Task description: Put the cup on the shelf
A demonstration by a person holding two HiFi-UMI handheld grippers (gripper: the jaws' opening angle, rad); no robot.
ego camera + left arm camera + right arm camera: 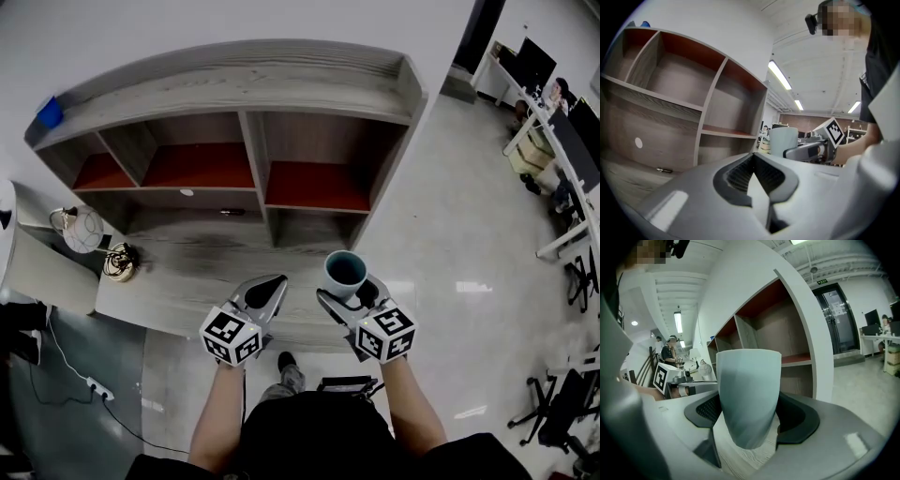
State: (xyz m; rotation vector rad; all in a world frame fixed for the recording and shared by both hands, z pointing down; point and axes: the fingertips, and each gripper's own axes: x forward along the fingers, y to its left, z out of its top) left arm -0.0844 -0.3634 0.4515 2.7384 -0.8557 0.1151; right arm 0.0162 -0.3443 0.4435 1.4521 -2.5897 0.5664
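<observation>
The cup (345,273) is held upright in the right tongs (349,289), over the front part of the tabletop (187,272), ahead of the shelf (234,94) and apart from it. In the right gripper view the cup (749,394) is seen clamped between the two dark pads of the right tongs (750,413), gripped at its lower half, with its rim well above them. Wood grain is seen below its base; whether the base touches the tabletop cannot be told. The shelf (787,333) is seen behind the cup, with red-lined compartments.

The left tongs (267,291) are held beside the right tongs, over the same front edge of the tabletop. In the left gripper view the left tongs (753,161) are seen pressed together, with nothing between them. In that view the cup (783,141) is seen to the right, beside the shelf (708,108).

A small fan (82,230) is stood at the left end of the tabletop, well apart from both tongs. A blue thing (49,112) is seen on the top board of the shelf at its left end. A small dark thing (664,170) lies on the tabletop close to the foot of the shelf; what it is cannot be made out.
</observation>
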